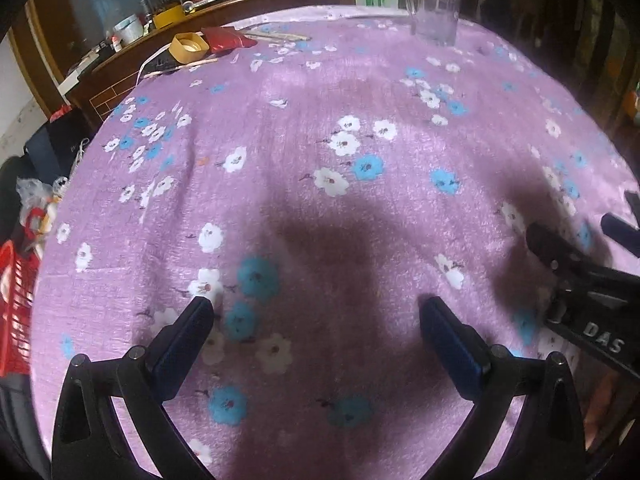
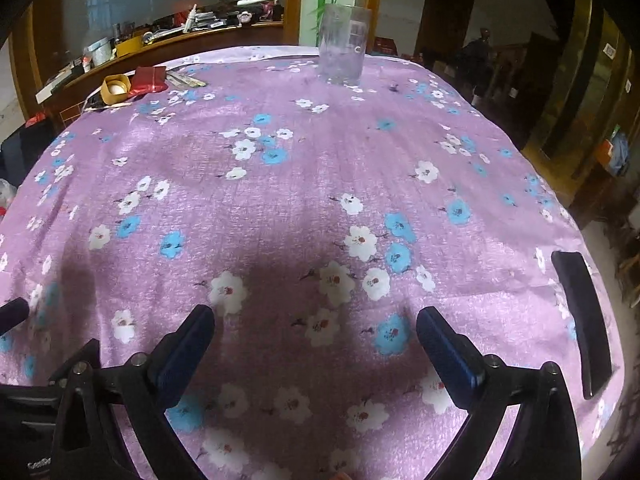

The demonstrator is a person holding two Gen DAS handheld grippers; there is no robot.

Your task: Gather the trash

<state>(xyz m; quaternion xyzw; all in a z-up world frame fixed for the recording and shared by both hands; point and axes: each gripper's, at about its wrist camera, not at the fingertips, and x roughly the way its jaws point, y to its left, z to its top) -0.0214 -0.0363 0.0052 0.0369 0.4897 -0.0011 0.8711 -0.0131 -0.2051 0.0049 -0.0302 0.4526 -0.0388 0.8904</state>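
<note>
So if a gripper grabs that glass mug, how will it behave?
The glass mug looks rigid and smooth, so probably slippery between pads. It stands tall and upright on soft tablecloth, so a high push may tip it. Likely breakable if dropped.

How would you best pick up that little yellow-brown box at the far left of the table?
The yellow-brown box lies tipped, its open mouth turned toward the cameras, with a red packet right beside it. I would probably pinch one thin wall at the open rim, one finger inside and one outside, coming from the near side, away from the packet. Both the left tool and right tool stand open and empty.
</note>
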